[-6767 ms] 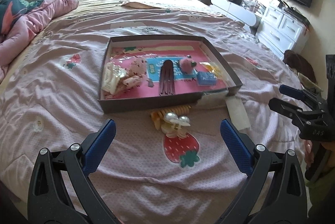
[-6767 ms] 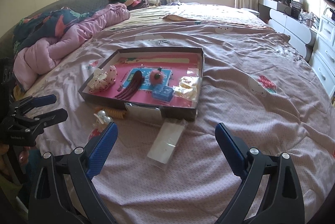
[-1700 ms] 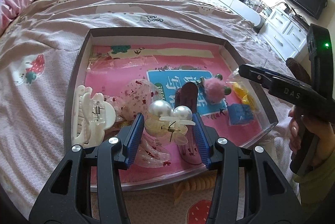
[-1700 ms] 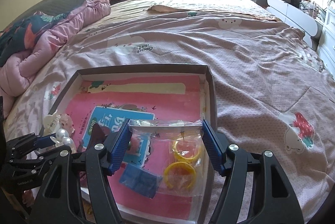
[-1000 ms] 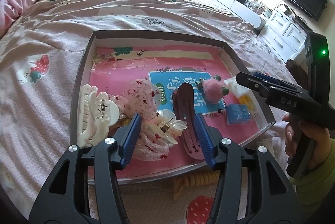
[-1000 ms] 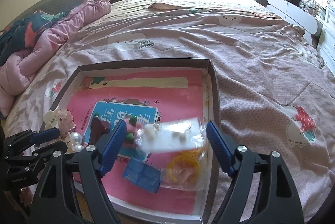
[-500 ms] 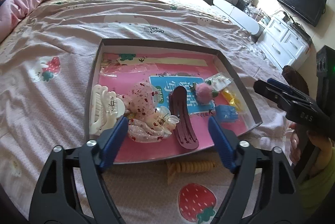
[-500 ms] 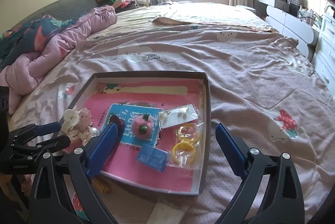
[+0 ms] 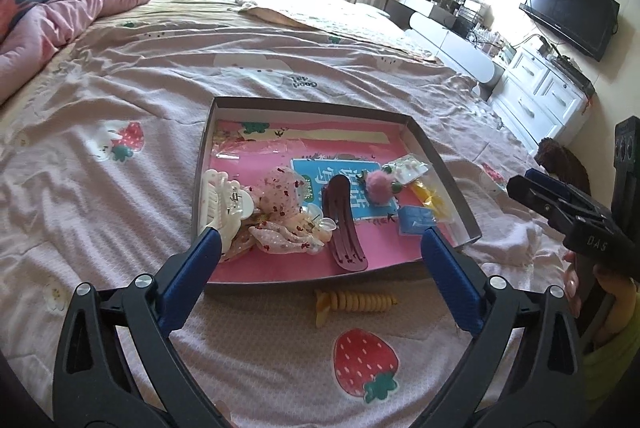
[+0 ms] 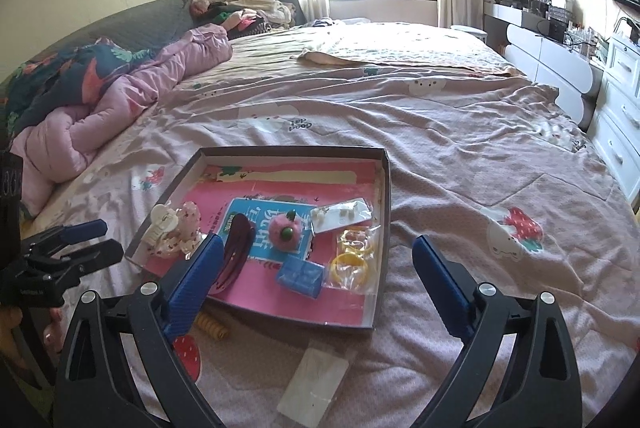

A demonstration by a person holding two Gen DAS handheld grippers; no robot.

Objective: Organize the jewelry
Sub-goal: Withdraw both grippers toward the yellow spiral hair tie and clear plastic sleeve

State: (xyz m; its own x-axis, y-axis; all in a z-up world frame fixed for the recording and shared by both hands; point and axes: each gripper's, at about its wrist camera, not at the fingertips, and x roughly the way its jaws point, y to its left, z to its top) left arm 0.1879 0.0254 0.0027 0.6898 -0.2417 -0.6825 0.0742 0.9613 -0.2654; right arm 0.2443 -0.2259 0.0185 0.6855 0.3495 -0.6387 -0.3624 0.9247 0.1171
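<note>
A shallow grey box (image 9: 444, 172) with a pink floor lies on the bed; it also shows in the right wrist view (image 10: 386, 196). Inside lie a white claw clip (image 9: 222, 198), a floral scrunchie (image 9: 280, 196), a pearl clip (image 9: 320, 226), a maroon hair clip (image 9: 344, 224), a pink pompom (image 10: 285, 230), a blue packet (image 10: 300, 276), a bag of yellow rings (image 10: 354, 262) and an earring card (image 10: 342, 214). A yellow spiral hair tie (image 9: 352, 302) lies on the sheet before the box. A clear packet (image 10: 314, 378) lies there too. My left gripper (image 9: 320, 280) and right gripper (image 10: 314, 284) are open and empty, held back from the box.
The bed is covered by a pink strawberry-print sheet (image 9: 366, 360). A bunched pink quilt (image 10: 120, 100) lies at the left. White drawers (image 9: 536, 100) and a television (image 9: 568, 10) stand to the right of the bed.
My left gripper let the pearl clip go into the box and my right let the earring card go there. Both opened wide and drew back from the box.
</note>
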